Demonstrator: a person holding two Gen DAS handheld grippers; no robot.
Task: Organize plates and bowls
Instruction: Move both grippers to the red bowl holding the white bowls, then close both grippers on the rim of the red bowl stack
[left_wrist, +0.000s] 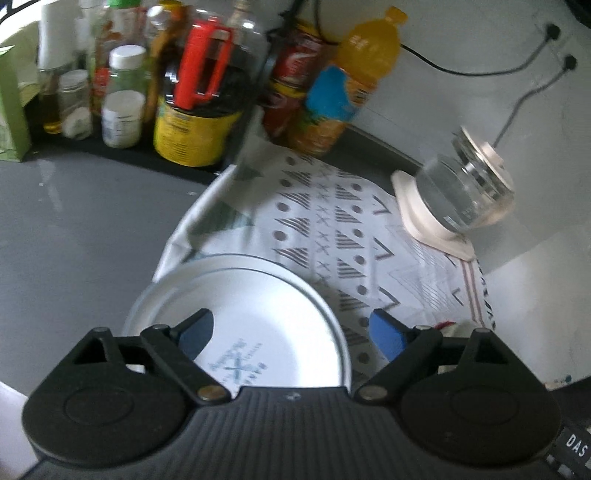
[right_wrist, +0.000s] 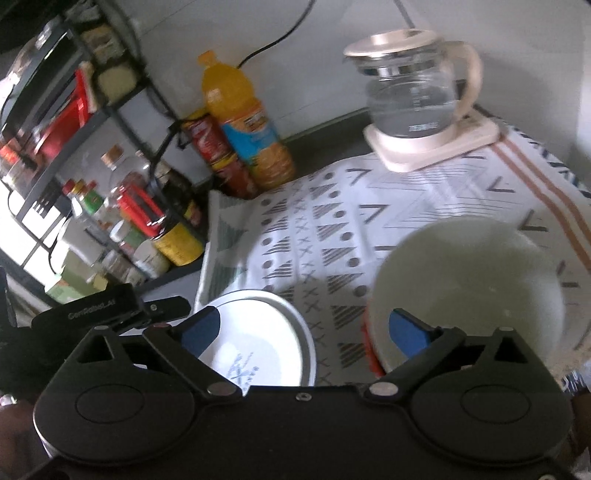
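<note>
The white plate (left_wrist: 240, 317) is lying flat on the patterned cloth (left_wrist: 332, 229), low and centre in the left wrist view, its rim just reaching the cloth's left edge. In the right wrist view the same plate (right_wrist: 258, 332) is sitting at the lower centre, and a pale green bowl (right_wrist: 469, 291) is resting just beside it to the right, also on the cloth (right_wrist: 332, 229); a red edge is showing under the bowl's left side, though what it belongs to cannot be told.

The left hand-held gripper (left_wrist: 291, 332) is being held spread wide above the plate, nothing between its blue pads. The right hand-held gripper (right_wrist: 306, 328) is likewise being held wide open, one pad over the plate and the other over the bowl's near rim, nothing pinched.

Plate and bowl are judged to be set down side by side on the cloth, so the placing appears largely done. Whether further dishes are waiting out of frame cannot be told.

Further out, a glass kettle (right_wrist: 413, 96) is standing on its cream base at the upper right of the cloth. An orange juice bottle (right_wrist: 247, 122) and a red can (right_wrist: 218, 158) are standing against the wall, with a rack of bottles and jars (right_wrist: 122, 206) crowding the grey counter (left_wrist: 81, 221) at the left.
</note>
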